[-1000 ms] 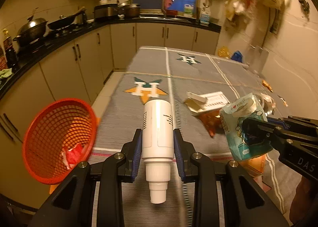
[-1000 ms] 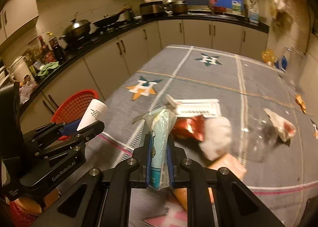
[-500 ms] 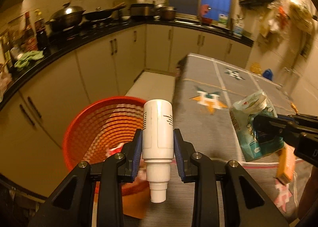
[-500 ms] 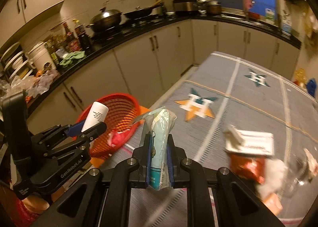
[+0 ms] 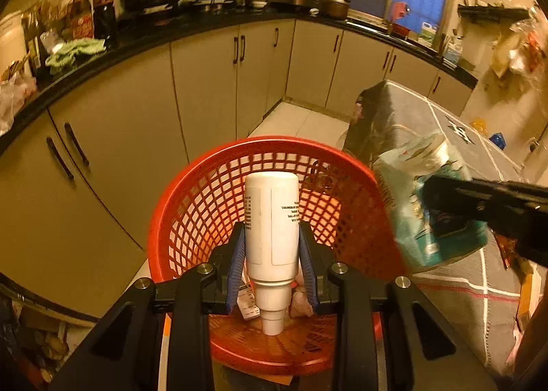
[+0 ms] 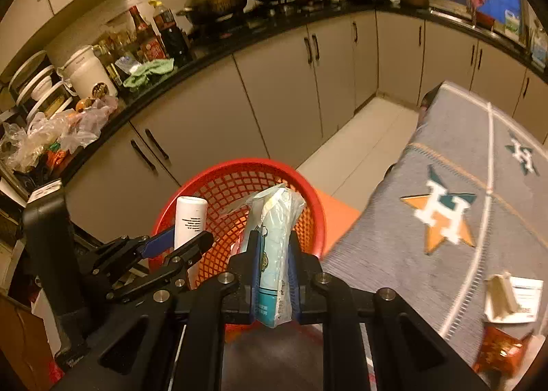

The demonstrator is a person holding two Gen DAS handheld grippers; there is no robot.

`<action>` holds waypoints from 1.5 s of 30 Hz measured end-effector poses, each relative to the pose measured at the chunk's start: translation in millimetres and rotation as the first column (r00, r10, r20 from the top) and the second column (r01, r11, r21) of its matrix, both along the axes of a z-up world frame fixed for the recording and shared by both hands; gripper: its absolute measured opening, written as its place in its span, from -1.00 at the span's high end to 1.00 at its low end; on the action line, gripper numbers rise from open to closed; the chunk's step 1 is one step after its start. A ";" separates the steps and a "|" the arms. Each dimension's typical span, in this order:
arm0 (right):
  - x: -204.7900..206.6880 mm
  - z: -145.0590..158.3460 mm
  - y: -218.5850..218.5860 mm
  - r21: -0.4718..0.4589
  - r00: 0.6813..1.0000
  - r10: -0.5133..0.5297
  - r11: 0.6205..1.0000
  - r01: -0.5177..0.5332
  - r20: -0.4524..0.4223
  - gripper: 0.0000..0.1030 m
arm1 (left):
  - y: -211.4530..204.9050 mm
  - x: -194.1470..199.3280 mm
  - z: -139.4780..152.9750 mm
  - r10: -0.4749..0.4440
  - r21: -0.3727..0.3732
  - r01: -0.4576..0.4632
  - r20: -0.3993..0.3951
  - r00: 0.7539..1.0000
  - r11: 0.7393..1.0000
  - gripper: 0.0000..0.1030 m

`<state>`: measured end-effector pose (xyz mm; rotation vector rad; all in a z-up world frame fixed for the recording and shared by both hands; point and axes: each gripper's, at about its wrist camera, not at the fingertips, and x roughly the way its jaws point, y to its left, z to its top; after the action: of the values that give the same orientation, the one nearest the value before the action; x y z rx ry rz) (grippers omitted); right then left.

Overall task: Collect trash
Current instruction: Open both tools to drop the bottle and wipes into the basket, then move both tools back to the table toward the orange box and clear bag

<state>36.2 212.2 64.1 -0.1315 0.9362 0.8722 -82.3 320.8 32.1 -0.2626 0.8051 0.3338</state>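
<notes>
Grip status: left gripper [image 5: 272,254] is clamped on a white cylindrical plastic bottle [image 5: 272,219], blue pads against its lower body, narrow neck pointing back toward the camera, flat base outward. Bottle hangs over the mouth of the round red plastic mesh basket [image 5: 219,192], which sits on the floor beside the table edge; a few scraps already lie in its bottom.

Right gripper [image 6: 272,274] holds a teal-and-white crumpled plastic pouch [image 6: 275,240] edge-on between its pads. Its jaws have just been opening a little, yet the pouch is between them and appears pinched, not falling. From the right wrist view the pouch sits above the near right part of the basket rim; from the left wrist view it looks close to the rim wall rather than centred.

Table under a grey cloth with star emblems [image 6: 445,219] carries more trash: a white paper carton [image 6: 510,295] and an orange foil wrapper [image 6: 500,353].

Risks, judged:
- Pouch is light and flat; released near the rim it may catch the edge and slide onto the floor.
- Bottle may bounce off the sloped mesh wall and roll out, or tip the light basket.
- Two grippers stand near each other; crowding could knock either item.
</notes>
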 end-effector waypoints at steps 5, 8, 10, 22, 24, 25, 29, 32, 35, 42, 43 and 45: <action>5.6 -12.2 10.6 -0.014 1.000 -0.003 1.000 0.003 -0.021 0.40 | 6.0 1.4 -5.4 0.018 -0.018 -0.019 -0.009 1.000 1.000 0.43; 4.9 -7.7 3.0 -0.004 1.000 -0.015 1.000 0.015 -0.002 0.39 | 8.2 0.0 -3.0 0.027 -0.026 -0.027 0.000 1.000 0.999 0.23; 3.7 -2.6 -9.8 0.009 0.999 -0.032 0.999 0.031 0.004 0.39 | 8.2 -2.7 0.3 0.035 -0.024 -0.035 0.012 0.999 0.999 0.03; -30.6 12.9 -114.7 -0.008 0.972 -0.202 0.979 0.205 0.119 0.37 | -64.2 -11.2 33.8 -0.073 0.015 0.072 0.075 0.994 0.997 -0.11; -34.0 13.9 -138.9 0.012 0.968 -0.228 0.973 0.229 0.108 0.37 | -84.7 -8.2 36.7 -0.119 0.016 0.118 0.075 0.990 0.993 -0.13; -37.0 14.1 -156.5 0.021 0.963 -0.250 0.968 0.249 0.105 0.37 | -98.9 -5.9 38.1 -0.150 0.024 0.149 0.072 0.986 0.989 -0.13; -41.9 13.5 -219.6 0.026 0.921 -0.373 0.928 0.372 0.115 0.37 | -141.1 1.3 36.5 -0.247 0.028 0.245 0.054 0.968 0.969 -0.16; -41.0 5.3 -271.2 -0.003 0.874 -0.476 0.878 0.479 0.103 0.37 | -178.7 8.8 32.2 -0.329 0.033 0.328 0.029 0.944 0.944 -0.17; -39.5 -1.4 -321.2 -0.016 0.814 -0.575 0.816 0.578 0.080 0.37 | -217.7 14.4 28.0 -0.409 0.027 0.409 0.012 0.912 0.912 -0.22; -43.8 -11.5 -423.3 0.013 0.683 -0.730 0.683 0.730 0.005 0.37 | -305.4 16.5 21.7 -0.638 0.013 0.639 -0.027 0.769 0.769 -0.51; -44.3 -11.8 -430.6 0.018 0.677 -0.736 0.677 0.736 -0.003 0.37 | -317.2 16.5 19.9 -0.663 0.021 0.664 -0.042 0.748 0.748 -0.57; -44.9 -12.9 -435.8 0.037 0.673 -0.739 0.672 0.740 -0.022 0.25 | -338.4 17.6 14.4 -0.686 0.049 0.691 -0.082 0.723 0.722 -0.65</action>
<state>-8.6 -223.6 51.2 0.2873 0.8650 0.1196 -64.6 -17.6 46.5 0.1359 0.8892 -0.3440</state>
